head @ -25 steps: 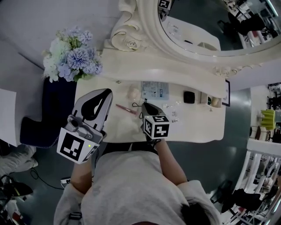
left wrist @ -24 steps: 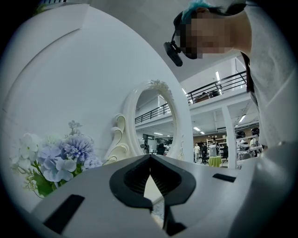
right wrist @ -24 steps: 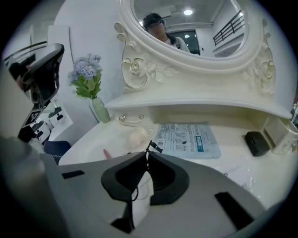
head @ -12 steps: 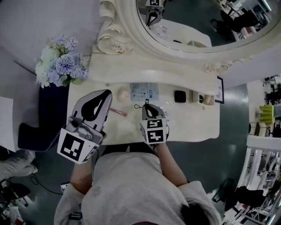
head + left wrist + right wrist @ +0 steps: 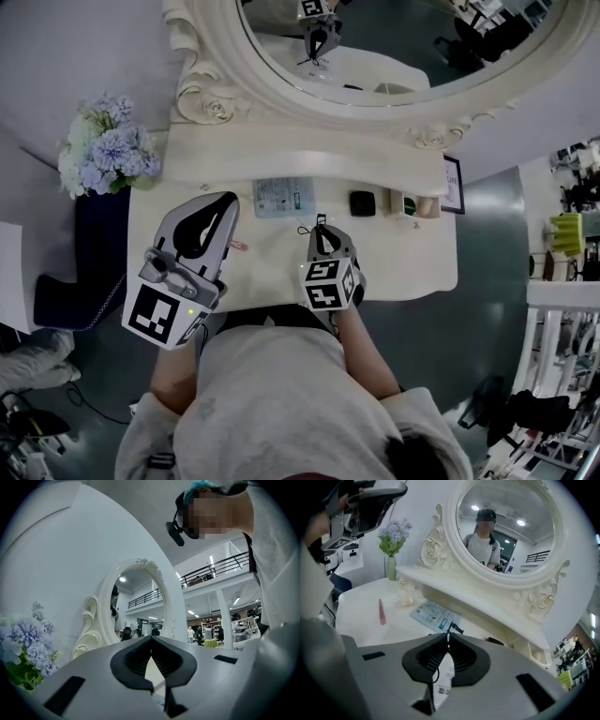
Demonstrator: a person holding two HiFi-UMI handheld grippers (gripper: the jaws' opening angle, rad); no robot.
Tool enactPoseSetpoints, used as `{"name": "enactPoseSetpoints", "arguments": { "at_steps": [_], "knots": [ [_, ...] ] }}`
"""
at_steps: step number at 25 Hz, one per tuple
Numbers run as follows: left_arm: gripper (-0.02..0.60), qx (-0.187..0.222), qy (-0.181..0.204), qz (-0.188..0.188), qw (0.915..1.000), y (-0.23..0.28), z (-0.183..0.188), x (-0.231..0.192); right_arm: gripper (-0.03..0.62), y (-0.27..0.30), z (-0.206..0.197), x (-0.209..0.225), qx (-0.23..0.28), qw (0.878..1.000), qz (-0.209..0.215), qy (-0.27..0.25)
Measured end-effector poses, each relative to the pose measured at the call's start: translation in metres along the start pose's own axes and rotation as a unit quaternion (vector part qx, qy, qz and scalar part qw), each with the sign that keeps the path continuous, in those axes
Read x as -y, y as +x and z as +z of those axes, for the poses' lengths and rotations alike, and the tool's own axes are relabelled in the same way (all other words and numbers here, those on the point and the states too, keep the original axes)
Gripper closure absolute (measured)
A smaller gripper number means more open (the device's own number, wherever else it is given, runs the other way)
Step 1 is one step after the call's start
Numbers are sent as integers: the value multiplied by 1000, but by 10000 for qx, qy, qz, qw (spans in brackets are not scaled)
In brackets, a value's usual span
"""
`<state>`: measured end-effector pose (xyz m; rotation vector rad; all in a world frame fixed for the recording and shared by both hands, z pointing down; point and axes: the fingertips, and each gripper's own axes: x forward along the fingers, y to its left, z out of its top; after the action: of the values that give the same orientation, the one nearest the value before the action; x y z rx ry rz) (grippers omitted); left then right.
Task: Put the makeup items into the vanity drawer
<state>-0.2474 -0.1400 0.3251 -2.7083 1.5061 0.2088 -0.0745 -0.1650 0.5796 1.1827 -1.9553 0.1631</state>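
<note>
Cream vanity table (image 5: 412, 255) under ornate oval mirror (image 5: 403, 42); grey floor (image 5: 502, 281); blue flowers (image 5: 98, 155) left.

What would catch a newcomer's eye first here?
The big oval mirror in its carved cream frame fills the top of the head view, with pale blue flowers at the left of the vanity. Below, the right gripper is shut on a small black item with a white tag; the left gripper is shut and empty.

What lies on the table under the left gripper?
Only the end of a pink tube shows past the left gripper in the head view; the rest of it is covered.
</note>
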Motion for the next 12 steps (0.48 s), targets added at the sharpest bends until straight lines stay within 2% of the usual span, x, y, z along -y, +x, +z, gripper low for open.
{"name": "enactPoseSetpoints", "arguments": {
  "at_steps": [4,9,12],
  "knots": [
    [568,24,12,-91,10000,12,0,13,559,-3,-14,21,-119,9993,-251,-230],
    [568,45,23,-193,9998,25,2,29,560,-9,-22,33,-56,9983,-211,-535],
    [568,41,28,-233,9997,31,2,37,559,-12,-29,39,-157,9938,-365,-1039]
  ]
}}
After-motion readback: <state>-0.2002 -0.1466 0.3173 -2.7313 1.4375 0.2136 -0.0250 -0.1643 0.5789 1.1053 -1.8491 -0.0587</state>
